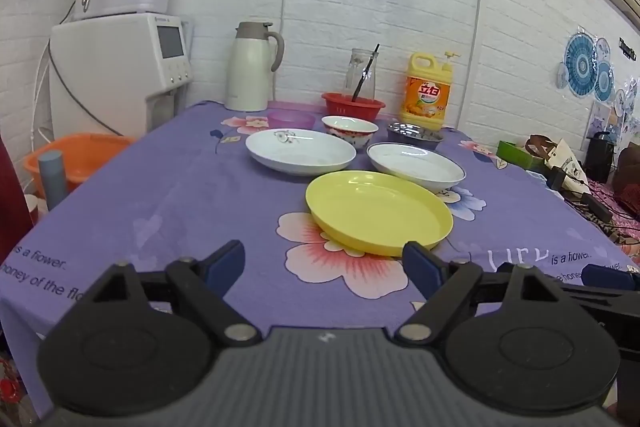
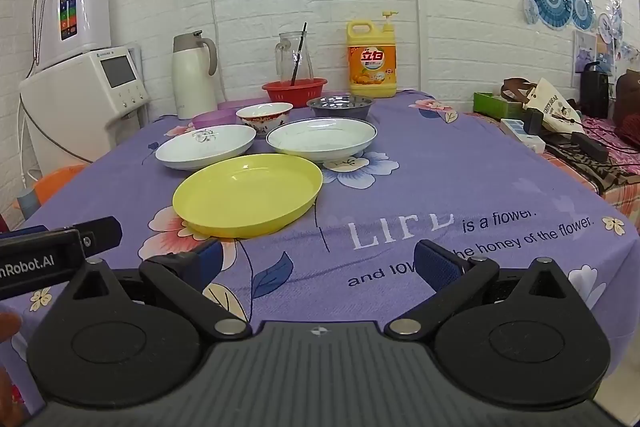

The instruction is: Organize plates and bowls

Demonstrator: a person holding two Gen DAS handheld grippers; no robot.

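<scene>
A yellow plate [image 1: 379, 213] [image 2: 248, 195] lies nearest on the purple flowered tablecloth. Behind it lie a white plate with a flower print [image 1: 300, 151] [image 2: 206, 146] on the left and a blue-rimmed white plate [image 1: 416, 166] [image 2: 322, 139] on the right. Farther back stand a red-patterned white bowl [image 1: 350, 131] [image 2: 264, 117], a steel bowl [image 1: 414, 135] [image 2: 340, 107] and a purple bowl [image 1: 291, 119] [image 2: 214, 118]. My left gripper [image 1: 324, 267] is open and empty, just short of the yellow plate. My right gripper [image 2: 320, 263] is open and empty, near the table's front edge.
At the back stand a red basket [image 1: 353, 105] with a glass jug [image 1: 363, 75], a yellow detergent bottle [image 1: 427, 91], a white thermos [image 1: 252, 67] and a water dispenser [image 1: 120, 67]. An orange basin [image 1: 76, 157] sits left of the table. Clutter lies on the right [image 2: 560, 131].
</scene>
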